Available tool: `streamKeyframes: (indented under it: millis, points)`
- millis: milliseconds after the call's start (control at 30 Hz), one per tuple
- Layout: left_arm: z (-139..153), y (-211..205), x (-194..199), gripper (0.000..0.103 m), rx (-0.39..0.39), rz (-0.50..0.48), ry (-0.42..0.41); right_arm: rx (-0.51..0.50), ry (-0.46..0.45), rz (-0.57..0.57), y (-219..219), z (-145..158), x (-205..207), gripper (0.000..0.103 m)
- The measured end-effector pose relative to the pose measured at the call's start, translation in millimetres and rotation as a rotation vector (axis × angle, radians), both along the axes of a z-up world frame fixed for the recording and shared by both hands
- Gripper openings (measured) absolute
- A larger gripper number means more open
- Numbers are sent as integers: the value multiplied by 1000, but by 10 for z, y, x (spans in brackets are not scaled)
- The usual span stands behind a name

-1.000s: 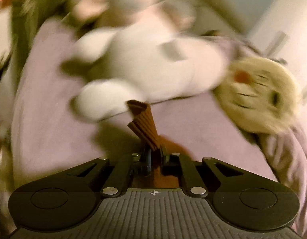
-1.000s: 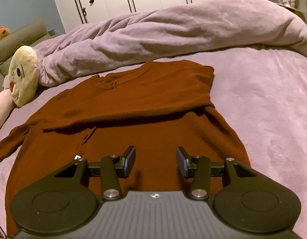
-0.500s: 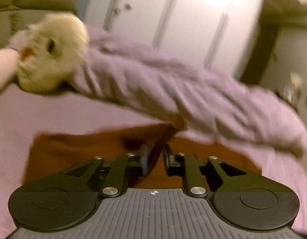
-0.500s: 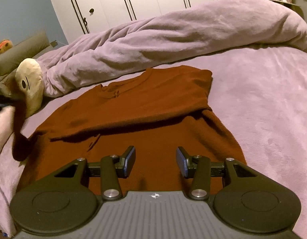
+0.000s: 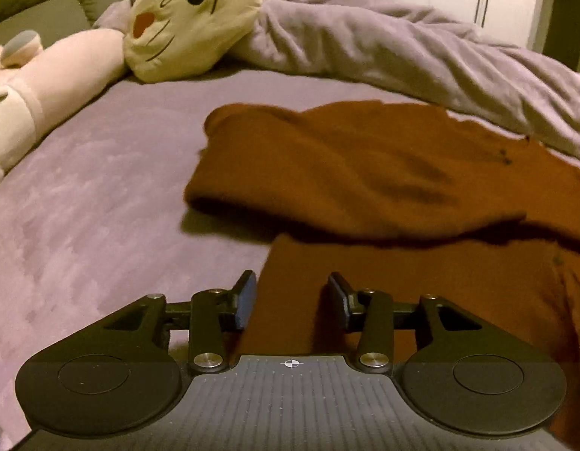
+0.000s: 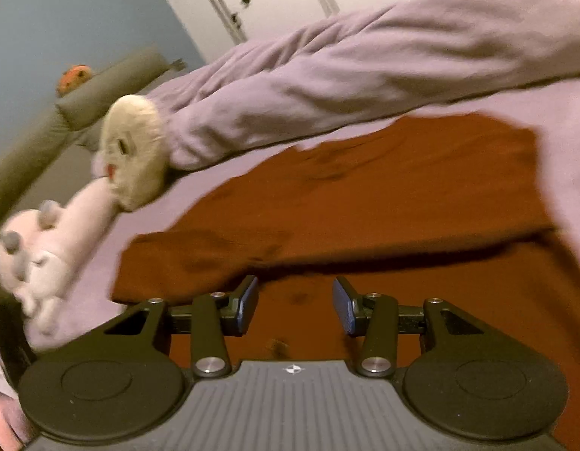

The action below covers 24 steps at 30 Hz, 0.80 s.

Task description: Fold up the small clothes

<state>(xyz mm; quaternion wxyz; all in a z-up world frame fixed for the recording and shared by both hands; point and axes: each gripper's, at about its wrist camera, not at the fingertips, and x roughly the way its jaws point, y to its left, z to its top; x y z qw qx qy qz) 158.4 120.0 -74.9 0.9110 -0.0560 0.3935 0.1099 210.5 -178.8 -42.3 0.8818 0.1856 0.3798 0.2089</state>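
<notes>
A rust-brown sweater (image 5: 365,173) lies on the bed (image 5: 102,195), its upper part folded over the lower, just in front of a bunched lilac blanket (image 5: 402,52). The left tongs (image 5: 291,302), jaws just opened and parted with nothing pressed between them, hover over the sweater's near left edge. The right tongs (image 6: 295,306) stand open and empty above the sweater's lower half. A cream plush toy (image 5: 188,18) rests at the bed's far left, beside the blanket
</notes>
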Motion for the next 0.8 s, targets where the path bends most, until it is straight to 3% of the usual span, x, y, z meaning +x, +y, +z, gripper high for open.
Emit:
streamKeyframes:
  millis: [100, 233, 433, 500, 533, 567, 633, 733, 800]
  points:
    - [-27, 64, -37, 51, -23, -13, -9, 65, 58, 43, 284, -78, 324, 43]
    - [-38, 109, -35, 52, -44, -22, -19, 126, 183, 21, 424, -270, 691, 43]
    - [-70, 118, -58, 54, -51, -26, -35, 200, 270, -23, 476, -448, 902, 43]
    - [-73, 114, -52, 54, -51, -25, -33, 215, 284, -22, 516, -490, 950, 31]
    - [-70, 117, -51, 54, -53, -24, -32, 223, 298, -14, 541, -515, 973, 13]
    - [-64, 121, -49, 54, -56, -23, -30, 223, 314, -3, 554, -532, 979, 6]
    - [-42, 134, -47, 54, -59, -17, -25, 159, 254, 20, 617, -459, 934, 5]
    - [-8, 152, -44, 54, -39, 0, -27, -4, 63, 10, 584, -159, 808, 5]
    - [-8, 177, -33, 54, -37, 10, -24, -157, -113, -36, 468, 105, 657, 4]
